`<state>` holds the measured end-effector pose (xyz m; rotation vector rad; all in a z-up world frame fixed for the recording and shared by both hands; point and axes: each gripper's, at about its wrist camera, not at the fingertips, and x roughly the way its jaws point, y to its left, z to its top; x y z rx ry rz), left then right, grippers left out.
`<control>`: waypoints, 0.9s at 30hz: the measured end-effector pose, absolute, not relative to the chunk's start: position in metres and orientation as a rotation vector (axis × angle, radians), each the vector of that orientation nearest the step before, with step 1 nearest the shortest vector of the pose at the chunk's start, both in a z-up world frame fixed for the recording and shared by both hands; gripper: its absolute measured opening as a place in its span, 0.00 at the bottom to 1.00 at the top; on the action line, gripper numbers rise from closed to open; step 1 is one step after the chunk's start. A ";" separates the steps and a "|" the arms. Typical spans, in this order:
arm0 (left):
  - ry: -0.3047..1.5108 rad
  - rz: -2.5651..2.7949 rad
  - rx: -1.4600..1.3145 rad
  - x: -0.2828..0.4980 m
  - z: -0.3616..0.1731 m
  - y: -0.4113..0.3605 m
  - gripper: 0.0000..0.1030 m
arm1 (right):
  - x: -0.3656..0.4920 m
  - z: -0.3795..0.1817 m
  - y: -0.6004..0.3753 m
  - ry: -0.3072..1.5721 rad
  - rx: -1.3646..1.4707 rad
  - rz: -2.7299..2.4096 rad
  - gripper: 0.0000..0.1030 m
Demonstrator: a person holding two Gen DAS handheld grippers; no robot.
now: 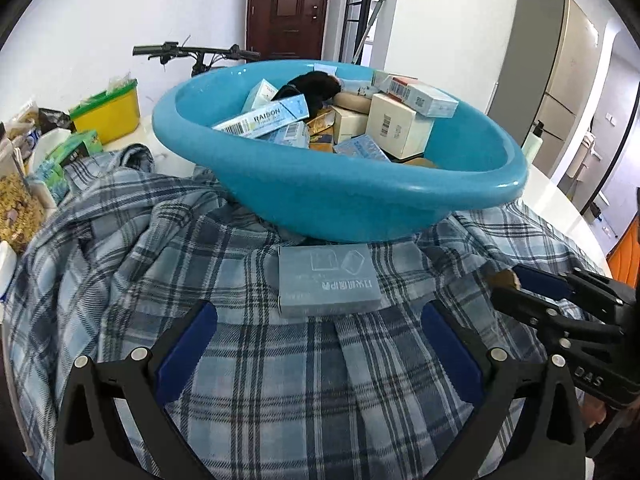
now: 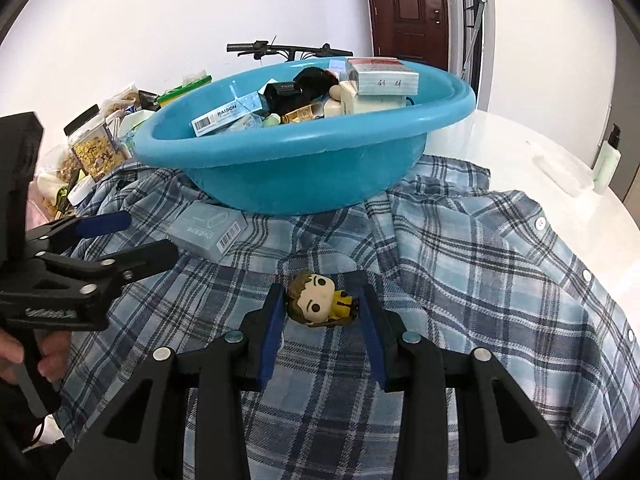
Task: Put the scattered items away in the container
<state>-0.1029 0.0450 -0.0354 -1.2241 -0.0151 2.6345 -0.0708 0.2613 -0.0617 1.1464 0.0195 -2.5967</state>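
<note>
Right gripper (image 2: pixel 322 308): clamped on doll (image 2: pixel 320 300); best lifted clear over basin (image 2: pixel 304 148) rim. Left gripper (image 1: pixel 320 320): wide open, empty, near grey box (image 1: pixel 328 280).

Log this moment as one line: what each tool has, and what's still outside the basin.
right tool: shut on figurine | left tool: open, empty | grey box: on plaid shirt, outside blue basin
</note>
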 end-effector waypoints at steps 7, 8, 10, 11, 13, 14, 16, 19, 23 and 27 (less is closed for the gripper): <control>-0.040 2.604 -1.255 -0.118 -0.046 0.049 1.00 | -0.073 -0.060 0.264 0.026 1.129 -2.615 0.35; -0.034 2.601 -1.257 -0.120 -0.048 0.051 1.00 | -0.073 -0.061 0.265 0.019 1.130 -2.613 0.35; -0.029 2.592 -1.261 -0.123 -0.050 0.053 1.00 | -0.074 -0.062 0.266 0.011 1.133 -2.610 0.35; -0.027 2.586 -1.263 -0.124 -0.052 0.055 0.99 | -0.075 -0.063 0.267 0.009 1.135 -2.609 0.35; -0.013 2.578 -1.269 -0.126 -0.054 0.057 0.92 | -0.075 -0.063 0.268 0.003 1.136 -2.607 0.35; 0.005 2.577 -1.276 -0.127 -0.055 0.060 0.88 | -0.075 -0.063 0.268 0.002 1.136 -2.606 0.35; 0.042 2.579 -1.283 -0.129 -0.058 0.063 0.86 | -0.076 -0.063 0.269 -0.001 1.136 -2.608 0.35; 0.071 2.584 -1.281 -0.130 -0.059 0.066 0.75 | -0.075 -0.064 0.270 -0.004 1.136 -2.610 0.35; 0.070 2.591 -1.282 -0.130 -0.060 0.064 0.66 | -0.075 -0.063 0.272 -0.010 1.137 -2.615 0.35; 0.076 2.595 -1.272 -0.127 -0.057 0.064 0.66 | -0.074 -0.061 0.273 -0.008 1.130 -2.619 0.35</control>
